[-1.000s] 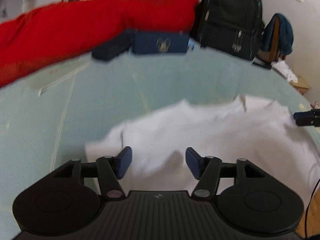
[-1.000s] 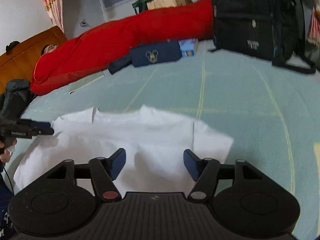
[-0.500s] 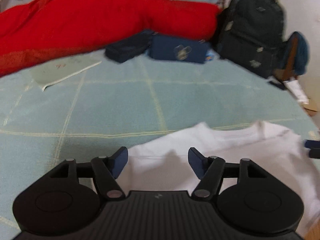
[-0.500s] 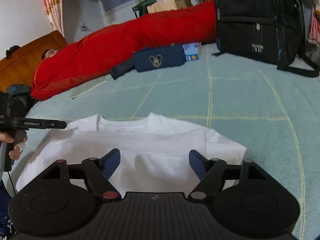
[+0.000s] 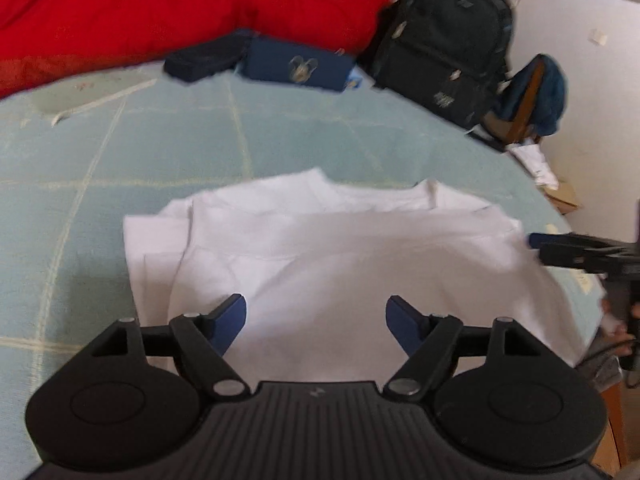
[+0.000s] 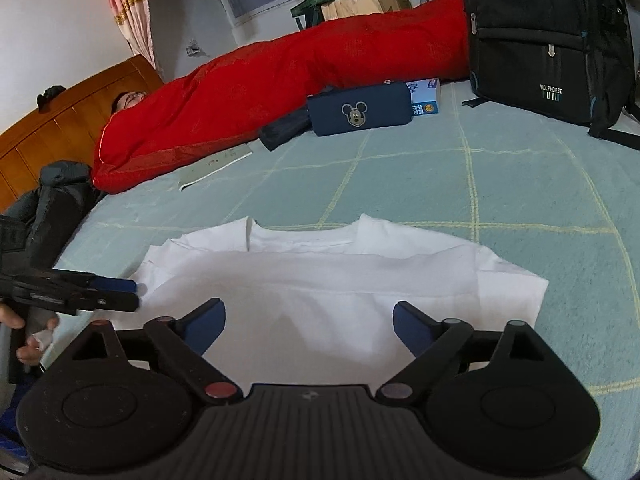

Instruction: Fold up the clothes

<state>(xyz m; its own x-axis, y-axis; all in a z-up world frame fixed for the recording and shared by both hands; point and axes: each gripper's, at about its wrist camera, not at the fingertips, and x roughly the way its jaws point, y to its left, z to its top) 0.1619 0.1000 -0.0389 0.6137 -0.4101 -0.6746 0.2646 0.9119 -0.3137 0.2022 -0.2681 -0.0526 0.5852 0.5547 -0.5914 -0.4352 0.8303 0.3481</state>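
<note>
A white T-shirt (image 5: pixel 340 256) lies on the pale green bed, folded once so its lower half covers the chest, collar toward the far side. It also shows in the right wrist view (image 6: pixel 340 288). My left gripper (image 5: pixel 316 320) is open and empty, held just above the shirt's near edge. My right gripper (image 6: pixel 308 322) is open and empty over the near edge too. The right gripper shows at the shirt's right side in the left wrist view (image 5: pixel 568 250). The left gripper shows at the shirt's left side in the right wrist view (image 6: pixel 100 292).
A red quilt (image 6: pixel 280 80) covers a person lying along the far side. A navy Mickey pouch (image 6: pixel 358 110), a dark case (image 6: pixel 284 130), a thin booklet (image 6: pixel 216 168) and a black backpack (image 6: pixel 548 36) lie beyond the shirt. A wooden headboard (image 6: pixel 60 128) is at left.
The left gripper's view swung out to the left and then back over the shirt. Both grippers' jaws opened wider. The shirt now lies flatter, with its folded edge straight.
</note>
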